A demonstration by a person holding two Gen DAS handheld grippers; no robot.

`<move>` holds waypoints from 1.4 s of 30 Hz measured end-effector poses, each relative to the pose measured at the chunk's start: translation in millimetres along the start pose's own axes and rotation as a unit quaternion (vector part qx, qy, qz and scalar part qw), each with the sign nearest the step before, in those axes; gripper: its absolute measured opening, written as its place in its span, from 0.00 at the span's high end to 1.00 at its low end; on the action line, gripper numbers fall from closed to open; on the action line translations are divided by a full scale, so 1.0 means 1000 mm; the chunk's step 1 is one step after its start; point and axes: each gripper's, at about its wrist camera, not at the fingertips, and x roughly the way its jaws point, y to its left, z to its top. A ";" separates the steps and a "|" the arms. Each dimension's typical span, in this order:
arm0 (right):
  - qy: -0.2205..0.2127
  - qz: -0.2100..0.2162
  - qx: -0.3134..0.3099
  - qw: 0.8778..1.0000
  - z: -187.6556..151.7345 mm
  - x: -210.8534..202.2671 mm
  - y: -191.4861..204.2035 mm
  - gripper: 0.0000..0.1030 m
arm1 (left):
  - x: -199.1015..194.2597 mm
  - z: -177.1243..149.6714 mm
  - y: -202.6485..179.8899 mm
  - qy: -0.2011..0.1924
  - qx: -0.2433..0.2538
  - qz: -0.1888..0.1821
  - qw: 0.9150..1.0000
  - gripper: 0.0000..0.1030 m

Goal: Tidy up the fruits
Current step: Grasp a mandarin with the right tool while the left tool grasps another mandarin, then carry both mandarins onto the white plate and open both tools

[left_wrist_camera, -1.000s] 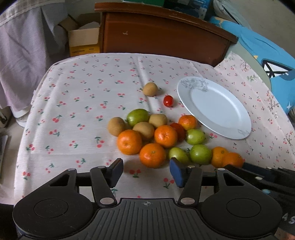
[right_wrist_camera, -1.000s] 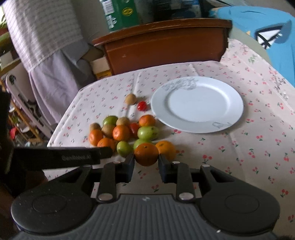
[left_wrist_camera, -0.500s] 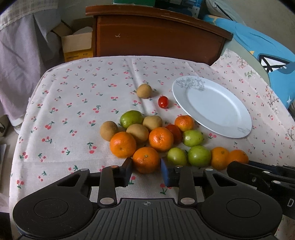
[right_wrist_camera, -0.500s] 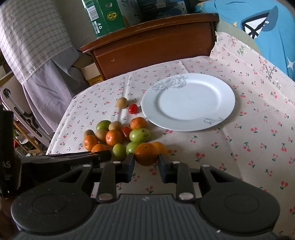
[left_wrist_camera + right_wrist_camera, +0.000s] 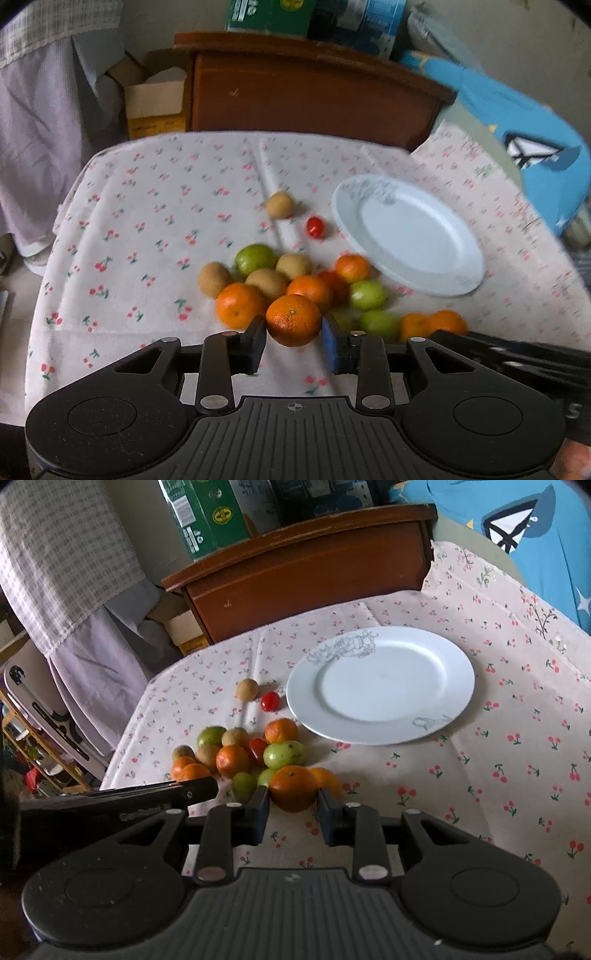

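Observation:
A pile of oranges, green fruits and kiwis (image 5: 295, 280) lies on the cherry-print tablecloth left of a white plate (image 5: 413, 236). My left gripper (image 5: 293, 332) is shut on an orange (image 5: 293, 319) and holds it just above the pile's near edge. My right gripper (image 5: 293, 805) is shut on another orange (image 5: 293, 788) at the pile's right end, beside one more orange (image 5: 327, 781). The plate (image 5: 380, 686) is bare. A lone kiwi (image 5: 247, 689) and a cherry tomato (image 5: 270, 700) lie apart from the pile, left of the plate.
A brown wooden headboard (image 5: 306, 572) stands behind the table with green boxes (image 5: 207, 517) on it. A blue cloth (image 5: 517, 147) lies at the far right. A cardboard box (image 5: 155, 103) and hanging fabric (image 5: 44, 92) are at the left. The left gripper's body (image 5: 110, 805) crosses the right view.
My left gripper moved forward and shut on the front orange, then lifted it slightly. My right gripper has stayed shut on its orange and risen, with the plate now nearer to centre.

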 end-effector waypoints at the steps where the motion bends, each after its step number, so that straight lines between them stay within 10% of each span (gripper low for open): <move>1: -0.003 0.002 0.001 1.000 0.002 -0.001 0.000 0.73 | -0.002 0.002 -0.002 -0.004 0.001 -0.004 1.000 0.71; 18: -0.043 -0.017 0.013 0.999 0.060 -0.001 -0.027 0.73 | 0.022 0.050 -0.032 -0.005 0.034 -0.037 0.999 0.71; 42: 0.011 -0.073 0.098 0.993 0.067 0.051 -0.065 0.72 | 0.087 0.066 -0.062 0.045 0.064 -0.038 0.996 0.70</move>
